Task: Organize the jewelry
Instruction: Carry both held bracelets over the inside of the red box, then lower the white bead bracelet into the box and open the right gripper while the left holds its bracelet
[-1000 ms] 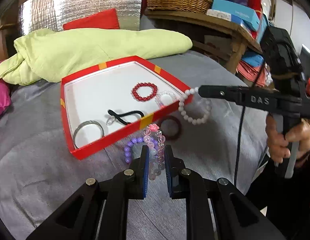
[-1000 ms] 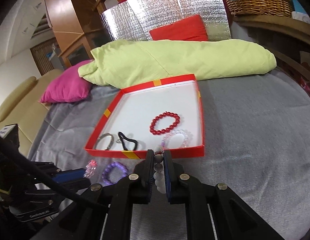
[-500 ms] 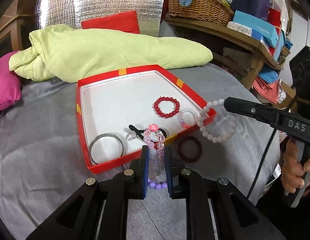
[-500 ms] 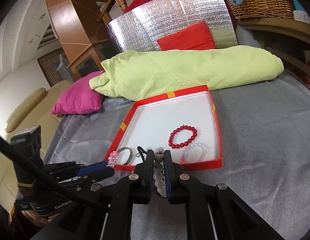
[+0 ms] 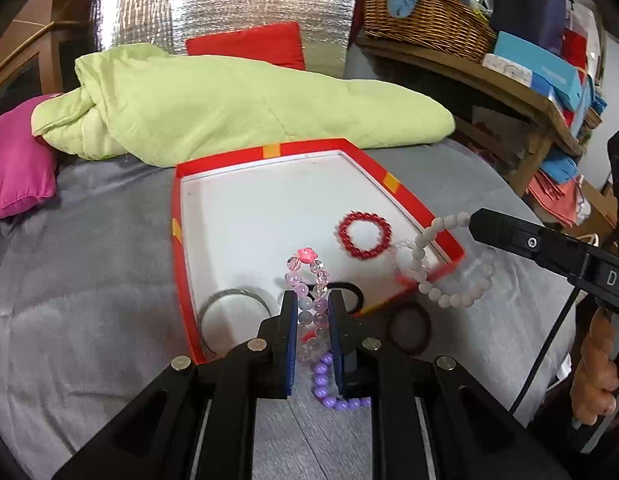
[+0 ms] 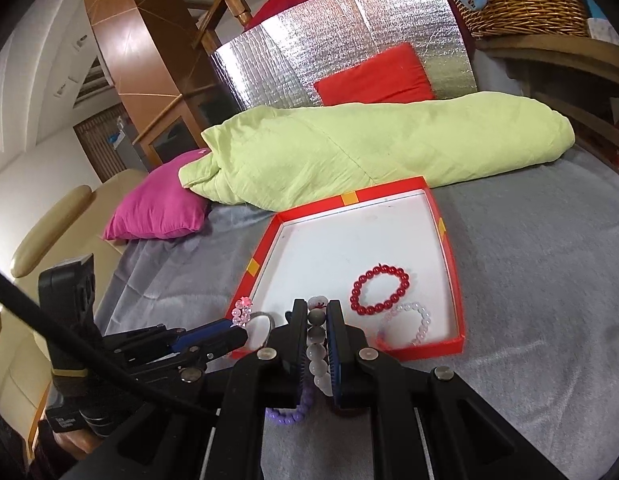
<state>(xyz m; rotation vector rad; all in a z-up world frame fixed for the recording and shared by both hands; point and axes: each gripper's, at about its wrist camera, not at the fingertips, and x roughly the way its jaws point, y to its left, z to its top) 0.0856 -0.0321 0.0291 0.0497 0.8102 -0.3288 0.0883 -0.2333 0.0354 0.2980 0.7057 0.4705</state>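
Note:
My left gripper [image 5: 312, 296] is shut on a pink and clear bead bracelet [image 5: 307, 255] with a pink flower, held over the near edge of the red tray [image 5: 175, 220]. My right gripper [image 6: 317, 308] is shut on a white bead bracelet [image 6: 317, 354], which hangs by the tray's near right corner [image 5: 449, 300]. Inside the tray lie a red bead bracelet [image 5: 341, 232], a pale clear bracelet [image 6: 423, 320], a silver bangle [image 5: 233, 294] and a black hair tie [image 5: 349, 292]. A purple bead bracelet [image 5: 329, 396] and a dark hair tie [image 5: 427, 328] lie on the grey bedcover before the tray.
A rolled green quilt [image 5: 229, 108] lies just behind the tray, with a magenta pillow [image 6: 157, 208] to its left. A red cushion [image 6: 373, 76] and a silver foil panel [image 5: 229, 12] stand further back. A wooden shelf with a wicker basket [image 5: 425, 16] and boxes lines the right.
The left gripper has carried the pink bracelet from over the bedcover to over the tray's near edge. The right gripper has lifted slightly with the white bracelet. Both grips are unchanged.

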